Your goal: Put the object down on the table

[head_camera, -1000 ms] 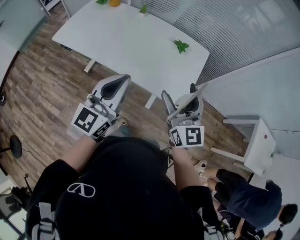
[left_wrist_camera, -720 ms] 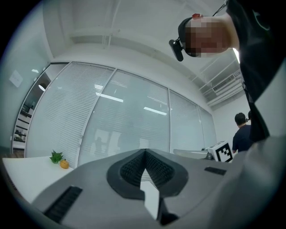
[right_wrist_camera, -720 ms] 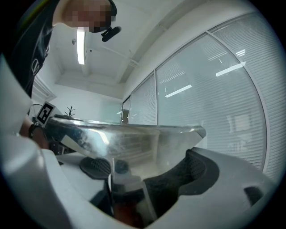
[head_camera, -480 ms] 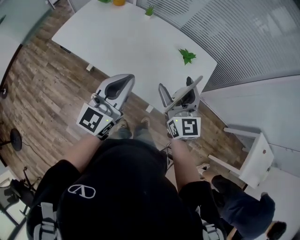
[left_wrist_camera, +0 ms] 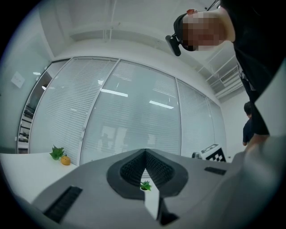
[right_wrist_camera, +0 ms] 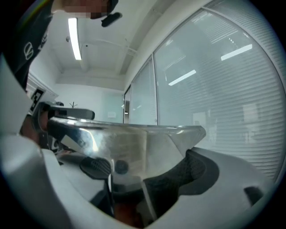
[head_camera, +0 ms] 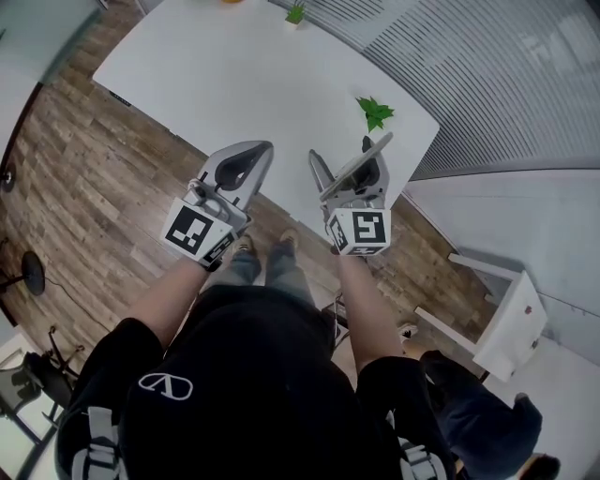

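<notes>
Both grippers are held up in front of the person's chest, side by side and angled upward toward the blinds and glass wall. They're near the close edge of the white desk (head_camera: 253, 75).

The left gripper (head_camera: 255, 153) is pinched together at the tips with nothing in it. In its own view (left_wrist_camera: 145, 153) you only get a sliver of gap lower down, and a little green plant (left_wrist_camera: 145, 185) peeks through it.

The right gripper (head_camera: 349, 174) is clamped on a shiny metal object (head_camera: 371, 154). From the head view it reads as a thin plate seen edge-on and slanted. In the right gripper view the metal object (right_wrist_camera: 134, 143) is a wide, flared, reflective thing sitting between the dark pads (right_wrist_camera: 196, 172). Can't tell exactly what it is. It's up in the air in the gripper, not resting on the desk.

On the desk there's a small green plant (head_camera: 375, 112) near the right corner and another potted one (head_camera: 296, 13) at the far edge.
</notes>
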